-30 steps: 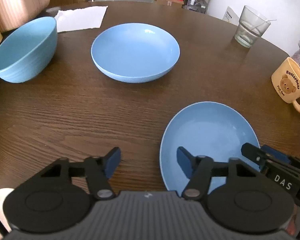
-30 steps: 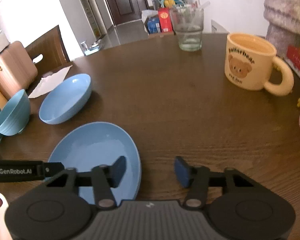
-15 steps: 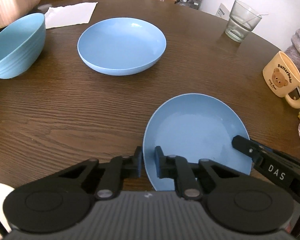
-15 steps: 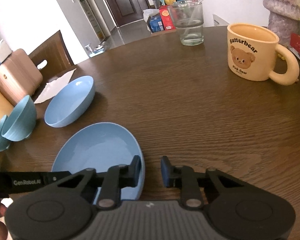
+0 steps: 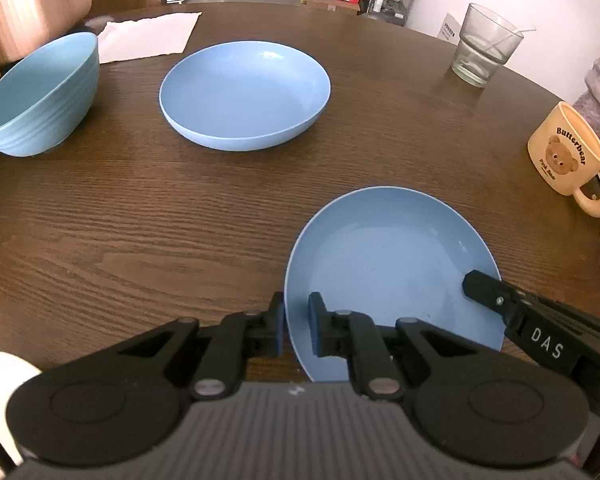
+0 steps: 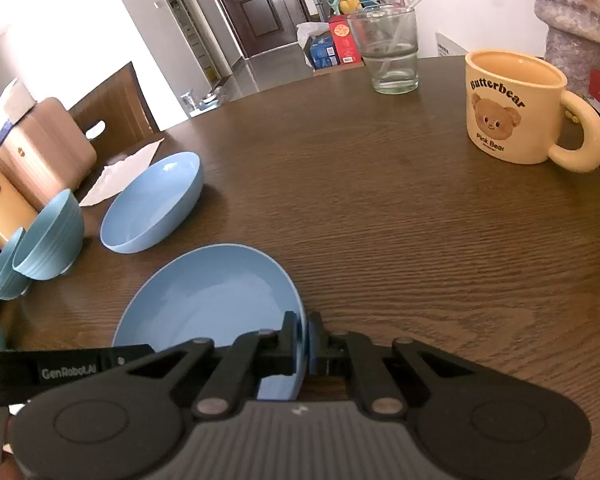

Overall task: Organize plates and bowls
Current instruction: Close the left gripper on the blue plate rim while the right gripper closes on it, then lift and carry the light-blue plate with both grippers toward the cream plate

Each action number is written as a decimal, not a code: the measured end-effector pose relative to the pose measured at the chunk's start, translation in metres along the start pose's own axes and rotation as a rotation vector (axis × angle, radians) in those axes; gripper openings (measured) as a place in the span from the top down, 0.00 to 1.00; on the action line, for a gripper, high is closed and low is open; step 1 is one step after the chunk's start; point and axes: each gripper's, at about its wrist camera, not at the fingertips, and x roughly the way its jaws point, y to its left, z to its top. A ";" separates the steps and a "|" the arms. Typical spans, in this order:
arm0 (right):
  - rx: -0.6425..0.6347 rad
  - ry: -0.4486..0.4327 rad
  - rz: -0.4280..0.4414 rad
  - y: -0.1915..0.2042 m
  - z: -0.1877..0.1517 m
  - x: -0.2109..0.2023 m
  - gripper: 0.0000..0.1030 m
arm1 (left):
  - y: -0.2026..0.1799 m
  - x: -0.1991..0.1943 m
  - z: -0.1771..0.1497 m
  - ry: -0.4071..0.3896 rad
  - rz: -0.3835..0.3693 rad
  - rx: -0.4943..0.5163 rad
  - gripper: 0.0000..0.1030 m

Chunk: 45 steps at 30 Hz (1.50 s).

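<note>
A light blue near plate (image 5: 392,264) lies on the dark wooden table; it also shows in the right wrist view (image 6: 212,296). My left gripper (image 5: 296,324) is shut on its left rim. My right gripper (image 6: 302,340) is shut on its right rim; its arm (image 5: 540,328) crosses the left wrist view. A second blue plate (image 5: 244,92) sits farther back, also seen in the right wrist view (image 6: 156,200). A ribbed blue bowl (image 5: 40,96) stands at the far left. Nested blue bowls (image 6: 40,240) show at the left in the right wrist view.
A yellow bear mug (image 5: 568,156) stands at the right, also in the right wrist view (image 6: 516,108). A glass (image 5: 484,44) is at the back right. A white napkin (image 5: 148,36) lies behind the bowl. A wooden chair (image 6: 112,108) stands beyond the table.
Both grippers were open beside the near plate a second ago. They have closed onto its opposite rims, and the plate now sits tilted up between them.
</note>
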 end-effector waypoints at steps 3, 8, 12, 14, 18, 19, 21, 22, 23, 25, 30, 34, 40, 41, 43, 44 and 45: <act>0.003 0.000 0.002 0.000 0.000 0.000 0.95 | 0.000 -0.001 0.000 -0.002 0.002 0.000 0.88; 0.007 -0.005 -0.002 0.000 -0.001 -0.001 0.95 | -0.003 -0.001 -0.001 -0.010 0.004 0.015 0.88; 0.006 -0.006 0.001 -0.002 -0.002 -0.002 0.95 | -0.002 -0.003 -0.002 -0.019 0.009 0.016 0.88; 0.009 -0.007 0.003 -0.002 -0.001 -0.002 0.95 | -0.003 -0.005 -0.003 -0.027 0.009 0.013 0.89; 0.012 -0.010 0.007 -0.003 -0.002 -0.003 0.95 | -0.002 -0.009 -0.004 -0.041 0.007 0.009 0.90; 0.012 -0.011 0.008 -0.003 -0.002 -0.004 0.95 | -0.001 -0.009 -0.004 -0.041 0.007 0.008 0.90; 0.010 -0.013 0.008 -0.003 -0.002 -0.005 0.95 | -0.001 -0.009 -0.004 -0.039 0.007 0.007 0.90; 0.009 -0.015 0.007 -0.003 -0.002 -0.005 0.95 | -0.001 -0.009 -0.004 -0.038 0.006 0.005 0.90; 0.008 -0.015 0.007 -0.002 -0.002 -0.006 0.95 | 0.000 -0.009 -0.005 -0.036 0.005 0.003 0.90; 0.006 -0.016 0.006 -0.002 -0.003 -0.007 0.95 | 0.001 -0.010 -0.006 -0.035 0.006 0.001 0.90; -0.007 -0.024 0.009 0.001 -0.003 -0.010 0.95 | 0.002 -0.014 -0.008 -0.036 0.009 -0.013 0.90; -0.023 -0.029 0.012 0.005 -0.005 -0.014 0.95 | 0.005 -0.019 -0.012 -0.040 0.014 -0.022 0.90; -0.053 -0.036 0.010 0.015 -0.011 -0.021 0.95 | 0.012 -0.024 -0.019 -0.038 0.014 -0.030 0.90; -0.058 -0.039 0.010 0.016 -0.012 -0.022 0.95 | 0.013 -0.025 -0.020 -0.038 0.015 -0.031 0.90; -0.066 -0.043 0.010 0.019 -0.013 -0.025 0.95 | 0.014 -0.027 -0.022 -0.040 0.016 -0.034 0.90; -0.067 -0.043 0.012 0.020 -0.014 -0.026 0.95 | 0.015 -0.029 -0.023 -0.042 0.017 -0.035 0.90; -0.068 -0.043 0.014 0.020 -0.015 -0.027 0.95 | 0.016 -0.031 -0.025 -0.044 0.017 -0.037 0.90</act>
